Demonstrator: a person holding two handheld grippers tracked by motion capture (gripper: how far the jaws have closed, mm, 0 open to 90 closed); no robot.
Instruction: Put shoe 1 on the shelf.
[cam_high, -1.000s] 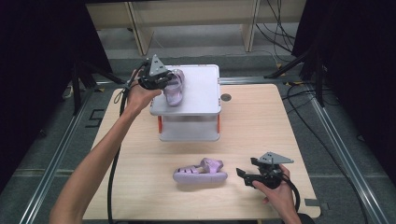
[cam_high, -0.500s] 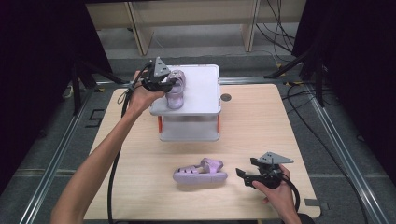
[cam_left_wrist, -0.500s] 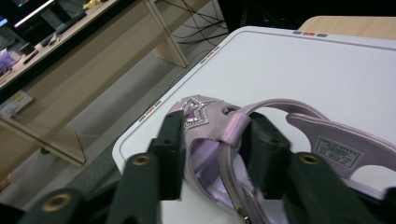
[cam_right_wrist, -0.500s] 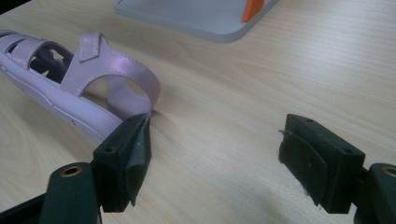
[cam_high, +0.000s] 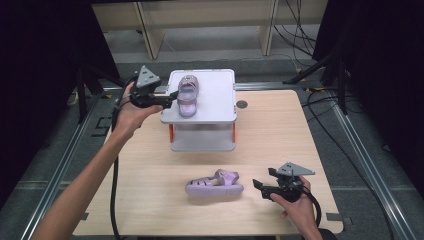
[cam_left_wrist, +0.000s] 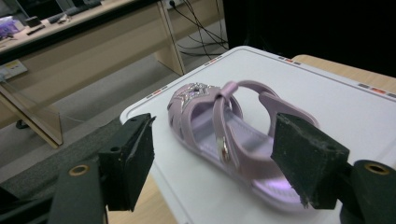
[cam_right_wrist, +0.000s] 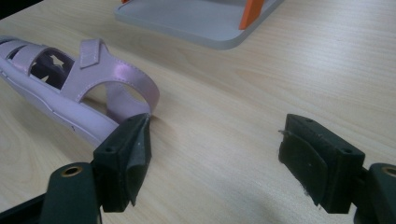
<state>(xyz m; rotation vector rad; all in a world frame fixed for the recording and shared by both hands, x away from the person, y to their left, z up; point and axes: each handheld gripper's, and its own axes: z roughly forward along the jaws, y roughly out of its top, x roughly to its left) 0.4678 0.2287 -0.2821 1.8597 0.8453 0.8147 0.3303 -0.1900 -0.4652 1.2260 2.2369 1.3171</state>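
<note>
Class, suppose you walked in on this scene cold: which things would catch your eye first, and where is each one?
Two matching purple sandals stand out: one sandal lies on top of the white stand at the table's far side, with the open left gripper at its edge. The other sandal rests on the wooden table near the front, and the open right gripper waits just beside its heel.

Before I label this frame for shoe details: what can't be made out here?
- Upper sandal: heel end hidden by a jaw pad in the left gripper view.
- Lower sandal: toe cut off by the right gripper view's left edge.
- Stand: the shelf under its top is shadowed, high view.
</note>
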